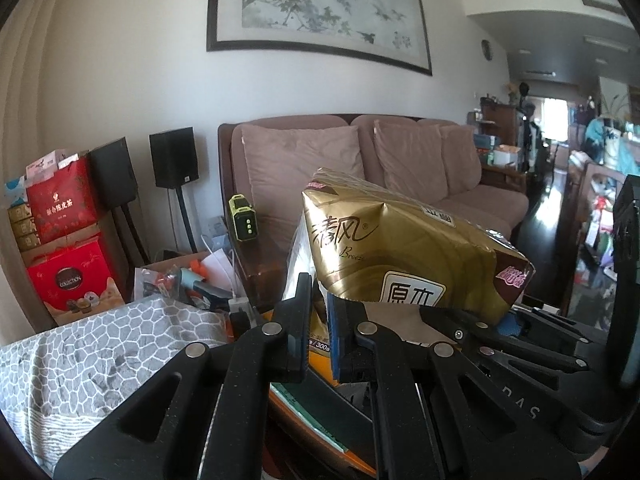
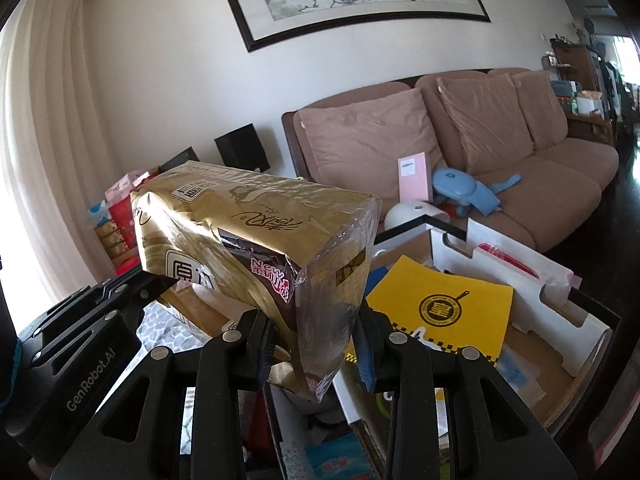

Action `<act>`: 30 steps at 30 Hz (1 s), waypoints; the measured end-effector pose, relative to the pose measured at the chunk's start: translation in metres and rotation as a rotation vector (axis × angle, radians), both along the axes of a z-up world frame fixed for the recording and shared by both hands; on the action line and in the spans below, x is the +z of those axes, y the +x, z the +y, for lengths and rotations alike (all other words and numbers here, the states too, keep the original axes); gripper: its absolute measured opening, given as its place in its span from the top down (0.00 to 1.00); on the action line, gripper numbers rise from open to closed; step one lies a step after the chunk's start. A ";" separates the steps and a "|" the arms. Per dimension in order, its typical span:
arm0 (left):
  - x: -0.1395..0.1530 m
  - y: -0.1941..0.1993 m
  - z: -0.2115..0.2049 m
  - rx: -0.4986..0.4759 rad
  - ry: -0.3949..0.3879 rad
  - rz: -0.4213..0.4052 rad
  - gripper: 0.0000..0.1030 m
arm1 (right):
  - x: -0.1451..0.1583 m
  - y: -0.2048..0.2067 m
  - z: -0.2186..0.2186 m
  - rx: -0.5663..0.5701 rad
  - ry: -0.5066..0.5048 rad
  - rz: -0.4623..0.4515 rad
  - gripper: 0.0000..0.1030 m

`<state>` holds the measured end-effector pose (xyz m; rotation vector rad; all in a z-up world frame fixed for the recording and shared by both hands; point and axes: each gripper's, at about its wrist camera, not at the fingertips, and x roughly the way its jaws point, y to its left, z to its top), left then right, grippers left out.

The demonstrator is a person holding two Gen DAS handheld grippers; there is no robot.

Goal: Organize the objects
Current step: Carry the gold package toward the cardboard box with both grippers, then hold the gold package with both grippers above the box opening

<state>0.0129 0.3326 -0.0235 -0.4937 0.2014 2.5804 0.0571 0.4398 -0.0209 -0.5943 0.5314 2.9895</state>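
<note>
In the air before the sofa: a gold tissue pack (image 1: 404, 256) hangs between two grippers, clear of the clutter below.
Left gripper (image 1: 320, 332): clamped tight on one end of the pack, pinching the thin wrapper edge.
Right gripper (image 2: 316, 344): closed on the other end, its fingers (image 2: 366, 354) pressing the sealed flap from both sides.
Pack: tilted, printed face up, the left gripper's end toward the sofa (image 1: 400, 168).
Below the pack: a cardboard box (image 2: 532, 344) crammed with papers, a yellow sheet (image 2: 444, 308) lying on top.
On the sofa: a blue toy (image 2: 468, 192) and a pink card (image 2: 415, 176).
Beside the sofa: two black speakers (image 1: 174, 158), red gift boxes (image 1: 66, 204).
Wall: a framed painting (image 1: 320, 4).
</note>
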 end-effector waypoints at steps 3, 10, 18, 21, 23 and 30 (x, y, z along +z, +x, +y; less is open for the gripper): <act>0.001 0.001 0.007 -0.003 -0.015 0.007 0.93 | 0.000 0.001 0.004 -0.013 0.000 0.003 0.68; 0.001 -0.001 0.024 -0.030 -0.008 -0.028 0.94 | 0.000 0.005 0.023 -0.052 -0.013 0.000 0.68; 0.003 0.001 0.048 -0.059 -0.021 -0.029 0.94 | 0.001 0.010 0.040 -0.091 -0.027 0.000 0.68; 0.004 0.002 0.057 -0.072 -0.024 -0.031 0.94 | 0.001 0.013 0.048 -0.109 -0.038 0.001 0.68; 0.004 0.002 0.061 -0.076 -0.027 -0.032 0.94 | 0.001 0.014 0.052 -0.117 -0.043 -0.001 0.68; 0.002 0.001 0.071 -0.083 -0.038 -0.039 0.94 | 0.001 0.015 0.059 -0.134 -0.048 -0.014 0.68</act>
